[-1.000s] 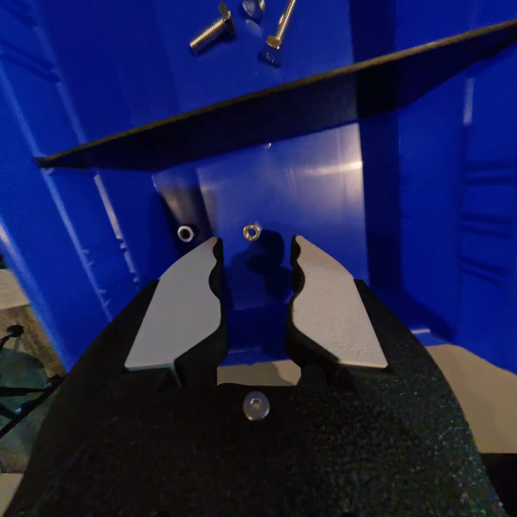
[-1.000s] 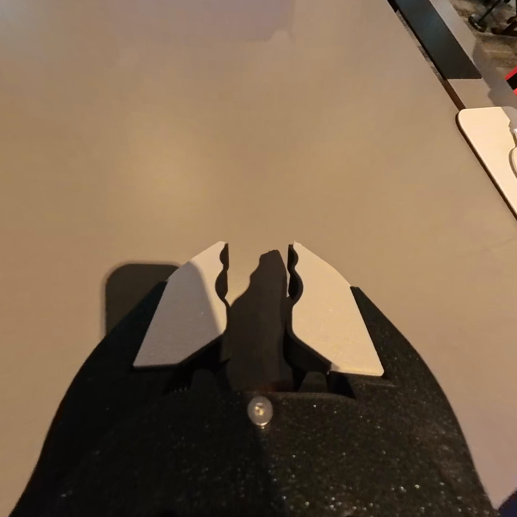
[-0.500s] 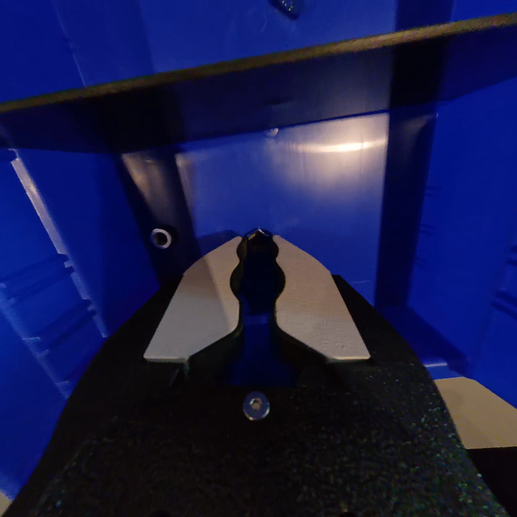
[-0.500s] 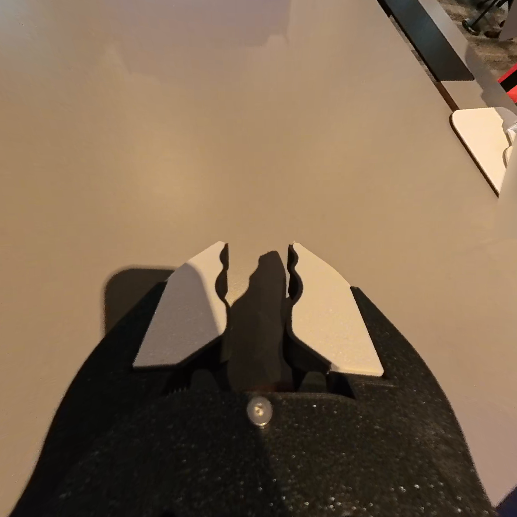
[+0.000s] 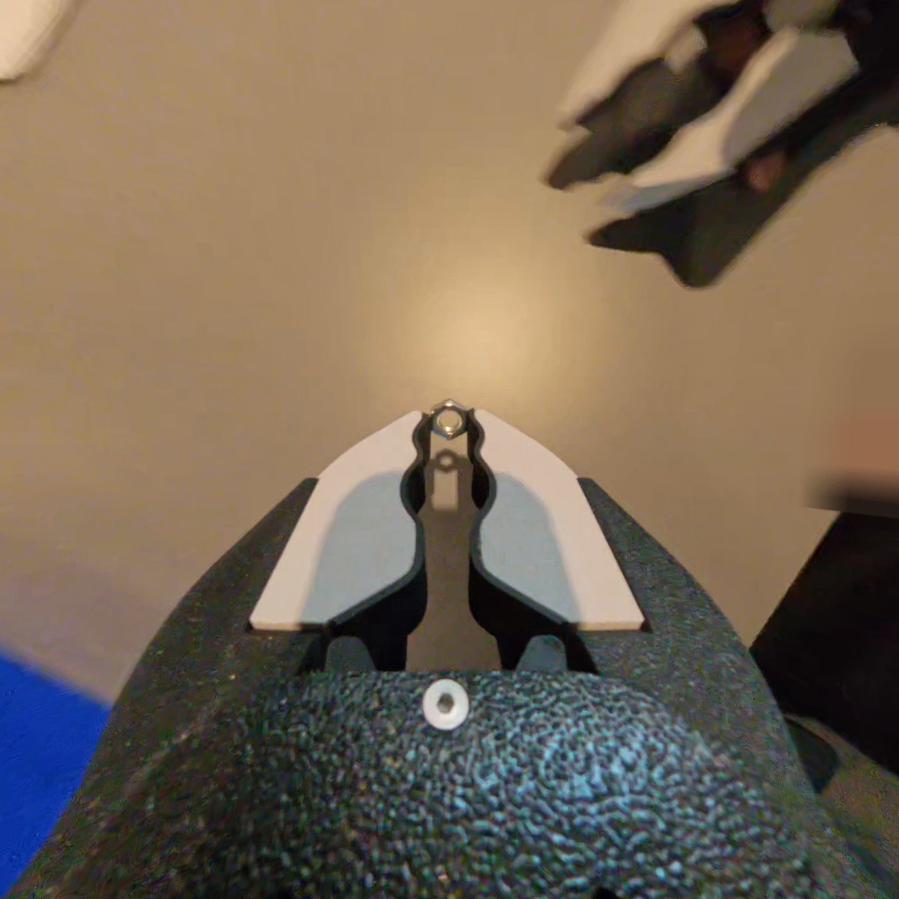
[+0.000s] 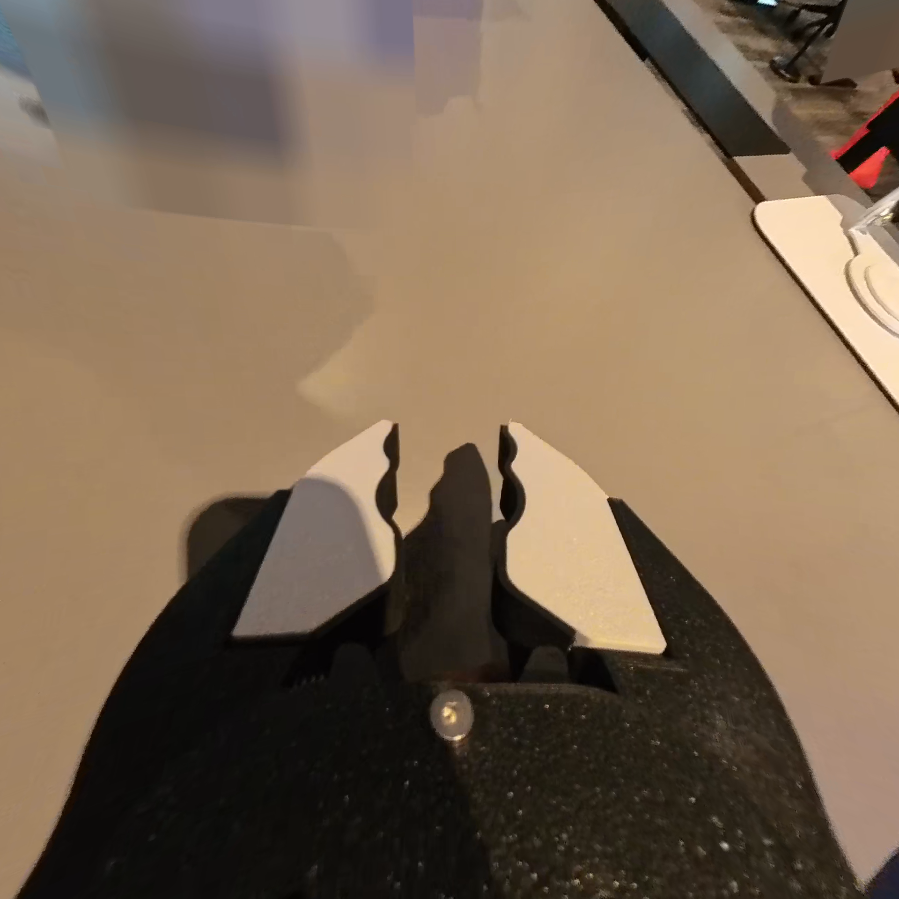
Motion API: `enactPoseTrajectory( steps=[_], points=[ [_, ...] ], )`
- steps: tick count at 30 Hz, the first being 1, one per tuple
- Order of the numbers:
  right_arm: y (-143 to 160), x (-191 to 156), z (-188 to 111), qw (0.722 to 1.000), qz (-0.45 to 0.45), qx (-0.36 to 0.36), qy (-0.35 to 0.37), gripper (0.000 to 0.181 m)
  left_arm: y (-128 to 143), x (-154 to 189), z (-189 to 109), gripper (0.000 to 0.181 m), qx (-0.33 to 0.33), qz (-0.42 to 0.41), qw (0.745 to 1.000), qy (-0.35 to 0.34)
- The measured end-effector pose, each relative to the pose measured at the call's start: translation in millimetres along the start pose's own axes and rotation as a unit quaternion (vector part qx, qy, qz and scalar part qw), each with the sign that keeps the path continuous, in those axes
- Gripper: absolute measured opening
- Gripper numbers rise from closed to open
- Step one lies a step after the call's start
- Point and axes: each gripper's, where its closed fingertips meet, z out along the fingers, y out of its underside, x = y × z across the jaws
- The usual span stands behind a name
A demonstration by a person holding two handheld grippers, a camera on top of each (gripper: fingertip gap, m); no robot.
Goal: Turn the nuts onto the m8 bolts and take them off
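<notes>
Nut (image 5: 448, 422) sits pinched at the tips of the left gripper (image 5: 448, 428), held above the tan desk (image 5: 243, 292); no bolt shows. Right gripper (image 6: 448, 438) hovers spread and empty; threading seemingly hasn't begun.

left gripper (image 5: 448, 417): textured black body | white scalloped jaws | silver screw (image 5: 444, 710)
</notes>
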Motion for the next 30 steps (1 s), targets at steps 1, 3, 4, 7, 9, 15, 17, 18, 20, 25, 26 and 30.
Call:
enactPoseTrajectory(
  steps=[1,3,4,7,9,15,17,18,20,25,26,30],
  points=[
    [-1,1,-1,1.0,0.003,0.005,0.004,0.039,-2,18,23,0.014,-0.019,0.02,0.999,0.025],
    [-2,4,-3,1.0,0.011,0.015,0.009,0.038,-3,39,54,0.014,-0.044,0.04,0.997,0.053],
    [-3,4,-4,1.0,0.014,0.019,0.009,0.038,-1,46,64,0.014,-0.058,0.049,0.995,0.061],
    [-4,5,-6,0.999,0.022,0.025,0.003,0.037,11,52,83,0.014,-0.101,0.067,0.991,0.058],
    [-4,5,-6,0.999,0.026,0.027,0.0,0.037,11,55,86,0.014,-0.093,0.071,0.991,0.064],
    [-4,5,-6,0.999,0.03,0.028,-0.001,0.037,6,49,72,0.038,-0.052,0.063,0.995,0.056],
    [-4,5,-7,0.999,0.033,0.031,-0.002,0.037,-7,38,45,0.042,0.004,0.043,0.998,0.052],
    [-4,6,-7,0.999,0.036,0.032,-0.003,0.037,-13,27,26,0.043,0.035,0.03,0.998,0.042],
    [-4,6,-8,0.999,0.038,0.033,-0.004,0.038,-20,-5,-20,0.043,0.095,-0.003,0.995,0.006],
    [-2,1,-9,0.999,0.032,0.024,-0.009,0.038,25,-124,-141,0.041,0.159,-0.115,0.969,-0.151],
    [-1,0,-9,0.999,0.03,0.022,-0.011,0.038,46,-149,-160,0.041,0.149,-0.139,0.962,-0.184],
    [1,-3,-7,0.999,0.032,0.013,-0.027,0.038,128,-225,-201,0.04,0.09,-0.226,0.936,-0.255]
  ],
)
